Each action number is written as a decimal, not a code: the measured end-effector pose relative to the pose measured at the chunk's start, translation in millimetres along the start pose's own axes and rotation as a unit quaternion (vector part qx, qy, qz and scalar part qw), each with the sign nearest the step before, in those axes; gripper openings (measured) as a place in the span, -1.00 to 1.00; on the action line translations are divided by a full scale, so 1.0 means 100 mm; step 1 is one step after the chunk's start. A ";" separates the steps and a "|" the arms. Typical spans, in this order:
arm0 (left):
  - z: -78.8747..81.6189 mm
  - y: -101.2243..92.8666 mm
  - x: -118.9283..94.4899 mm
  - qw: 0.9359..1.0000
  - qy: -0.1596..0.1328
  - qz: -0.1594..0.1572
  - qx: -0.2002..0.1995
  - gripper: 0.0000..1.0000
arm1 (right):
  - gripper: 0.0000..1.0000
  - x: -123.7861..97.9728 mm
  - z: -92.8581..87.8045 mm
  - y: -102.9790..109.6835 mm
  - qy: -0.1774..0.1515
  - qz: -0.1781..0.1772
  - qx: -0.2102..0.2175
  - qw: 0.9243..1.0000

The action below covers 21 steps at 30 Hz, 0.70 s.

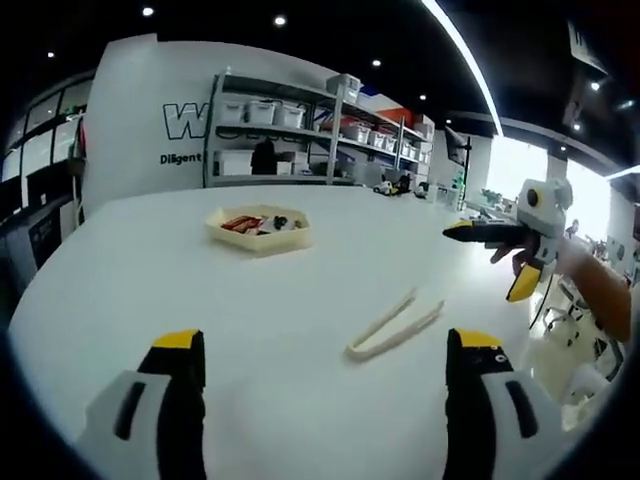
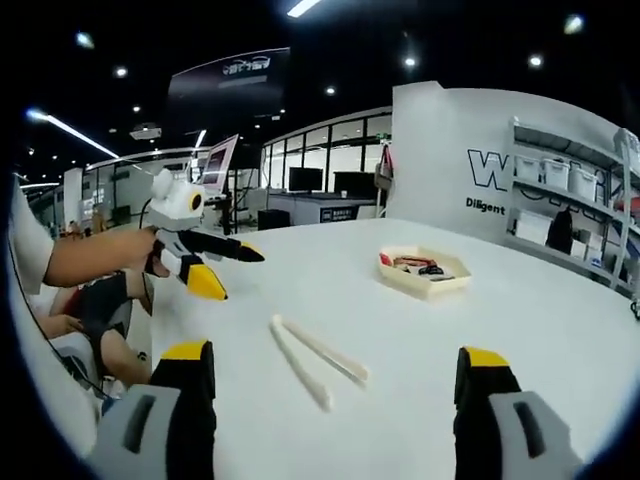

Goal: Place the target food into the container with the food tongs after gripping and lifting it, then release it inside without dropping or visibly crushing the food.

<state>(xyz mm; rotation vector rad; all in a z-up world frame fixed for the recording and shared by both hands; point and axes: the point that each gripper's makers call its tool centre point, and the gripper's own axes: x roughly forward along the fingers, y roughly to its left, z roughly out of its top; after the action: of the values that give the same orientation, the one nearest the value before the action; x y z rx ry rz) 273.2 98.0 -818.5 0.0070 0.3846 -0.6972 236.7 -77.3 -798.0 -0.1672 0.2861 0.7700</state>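
Cream tongs (image 1: 395,326) lie on the table (image 1: 150,270), just ahead of both wide-open hand-held grippers (image 1: 325,375) (image 2: 335,385).

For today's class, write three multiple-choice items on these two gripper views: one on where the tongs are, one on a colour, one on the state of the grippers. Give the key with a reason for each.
1. Where do the food tongs lie?
A. Inside the tray
B. Flat on the white table, apart from the tray
C. Held in a gripper

2. What colour are the gripper fingertips?
A. Yellow
B. Red
C. Green

3. What state are the left gripper and right gripper in?
A. Both shut on the tongs
B. One shut on food
C. Both open, holding nothing

Key:
1 B: the tongs rest on bare tabletop, well short of the cream tray.
2 A: yellow caps show on the tips in both views.
3 C: each pair of jaws stands wide apart with table between them.
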 end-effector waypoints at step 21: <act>-0.24 -0.06 -0.15 0.995 0.062 0.075 0.027 0.94 | 0.99 -0.19 -0.25 -0.17 0.040 -0.085 0.046 0.994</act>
<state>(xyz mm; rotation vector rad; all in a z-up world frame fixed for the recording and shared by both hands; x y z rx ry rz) 250.7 106.2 -834.8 0.1285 0.4789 -0.5605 231.3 -107.9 -814.9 -0.1342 0.3783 0.5807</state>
